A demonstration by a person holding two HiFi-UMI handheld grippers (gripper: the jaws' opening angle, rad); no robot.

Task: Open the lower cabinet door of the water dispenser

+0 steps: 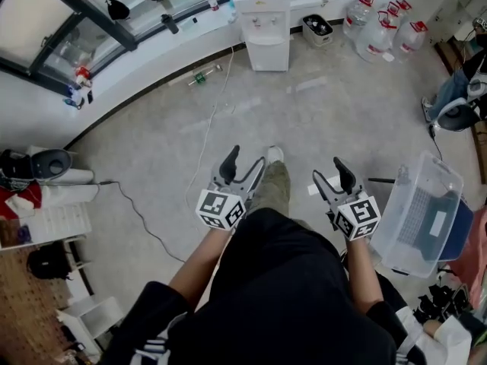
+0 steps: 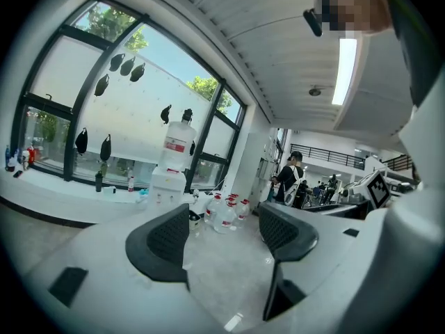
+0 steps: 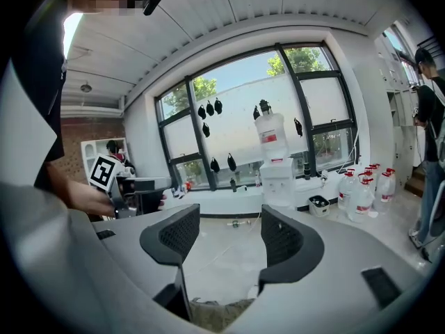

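Observation:
The white water dispenser (image 1: 262, 20) stands far ahead against the curved window ledge, with its lower cabinet door (image 1: 268, 52) closed. It carries a large bottle (image 2: 179, 143) on top in the left gripper view, and it also shows in the right gripper view as the dispenser (image 3: 278, 181). My left gripper (image 1: 242, 166) and right gripper (image 1: 332, 177) are held side by side at waist height, far from the dispenser. Both point toward it. The left gripper (image 2: 222, 235) and the right gripper (image 3: 229, 239) are open, with only floor between their pads.
Several water jugs (image 1: 384, 25) and a black bin (image 1: 317, 29) stand right of the dispenser. A white cable (image 1: 213, 112) and a green bottle (image 1: 202, 76) lie on the floor. A clear plastic box (image 1: 418, 215) sits at my right. A person (image 2: 288, 179) stands in the distance.

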